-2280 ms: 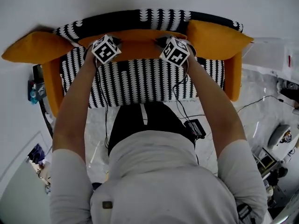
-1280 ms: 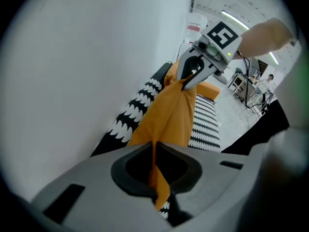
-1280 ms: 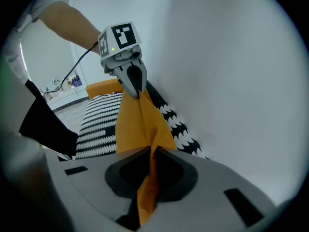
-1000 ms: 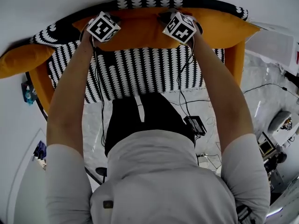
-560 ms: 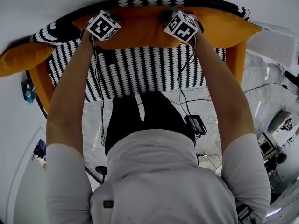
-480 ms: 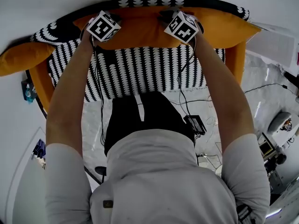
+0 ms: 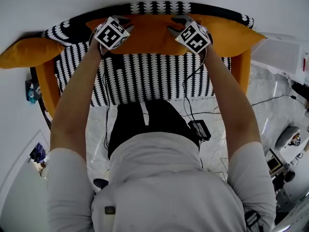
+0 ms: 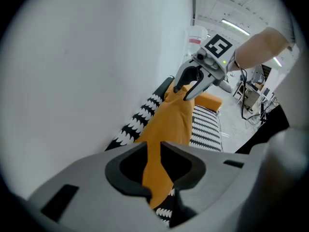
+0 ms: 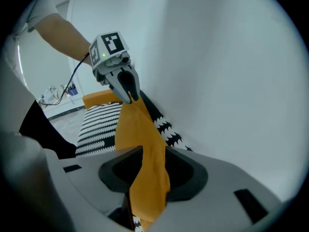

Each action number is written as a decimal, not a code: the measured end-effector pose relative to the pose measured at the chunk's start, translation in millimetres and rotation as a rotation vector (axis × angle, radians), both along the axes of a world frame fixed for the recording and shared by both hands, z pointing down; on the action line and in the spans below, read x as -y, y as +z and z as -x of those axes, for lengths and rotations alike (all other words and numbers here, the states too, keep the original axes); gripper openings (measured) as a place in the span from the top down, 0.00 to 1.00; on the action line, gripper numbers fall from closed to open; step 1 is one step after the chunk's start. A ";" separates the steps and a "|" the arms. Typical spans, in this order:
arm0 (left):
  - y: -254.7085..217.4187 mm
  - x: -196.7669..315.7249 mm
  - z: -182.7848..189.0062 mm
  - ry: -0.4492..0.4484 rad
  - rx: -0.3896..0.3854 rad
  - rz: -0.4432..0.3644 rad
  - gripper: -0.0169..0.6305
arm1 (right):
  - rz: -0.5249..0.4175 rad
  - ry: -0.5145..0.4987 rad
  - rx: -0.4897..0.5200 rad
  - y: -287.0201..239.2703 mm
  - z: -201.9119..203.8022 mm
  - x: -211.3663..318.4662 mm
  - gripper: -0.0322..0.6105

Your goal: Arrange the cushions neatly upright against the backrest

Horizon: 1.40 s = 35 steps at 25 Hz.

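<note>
Left hand-held gripper [image 7: 125, 27] and right hand-held gripper [image 7: 175, 29] sat at top edge of middle orange cushion [image 7: 147, 37]; jaws apart, just opening, fabric between them. Cushion stood upright against sofa backrest [image 7: 159, 7].

Bright, even indoor light fills all three views, with strip lights [image 8: 235, 25] glowing on the far ceiling [image 8: 227, 4]. Shadows stay soft; a faint one darkens the wall [image 7: 58, 8] beside the left cushion [image 7: 31, 53]. Wide lenses bow the sofa [image 7: 145, 76] and blacken both gripper views' corners; near foregrounds blur.
</note>
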State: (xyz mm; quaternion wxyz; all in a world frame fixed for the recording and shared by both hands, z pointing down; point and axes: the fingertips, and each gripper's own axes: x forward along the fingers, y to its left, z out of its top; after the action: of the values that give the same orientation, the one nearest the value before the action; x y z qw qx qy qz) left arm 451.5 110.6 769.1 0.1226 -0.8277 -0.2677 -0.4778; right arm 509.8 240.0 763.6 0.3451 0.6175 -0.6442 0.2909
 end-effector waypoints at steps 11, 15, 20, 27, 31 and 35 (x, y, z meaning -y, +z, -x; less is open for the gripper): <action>-128.6 4.6 60.7 -0.223 -0.254 0.047 0.84 | -0.181 0.081 -0.035 -118.1 51.2 -10.1 0.70; -181.7 5.5 93.4 -0.344 -0.367 0.099 0.84 | -0.271 0.090 -0.061 -170.2 86.7 -16.7 0.70; -250.6 -9.5 133.1 -0.443 -0.505 0.153 0.84 | -0.411 0.081 -0.093 -241.2 134.1 -19.7 0.71; -317.0 -26.6 185.1 -0.541 -0.651 0.212 0.84 | -0.584 0.109 -0.098 -309.2 170.6 -31.2 0.78; -337.7 -33.5 197.5 -0.572 -0.709 0.214 0.88 | -0.642 0.148 -0.098 -328.5 170.8 -40.7 0.84; -358.3 -42.1 211.1 -0.566 -0.738 0.220 0.94 | -0.684 0.145 -0.116 -348.0 179.8 -43.4 0.87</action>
State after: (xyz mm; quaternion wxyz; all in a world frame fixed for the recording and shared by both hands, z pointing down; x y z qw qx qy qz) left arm 240.4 152.7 410.8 -0.0140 -0.9905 -0.0193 -0.1351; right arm 330.0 283.3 415.6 0.1329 0.7569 -0.6381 0.0466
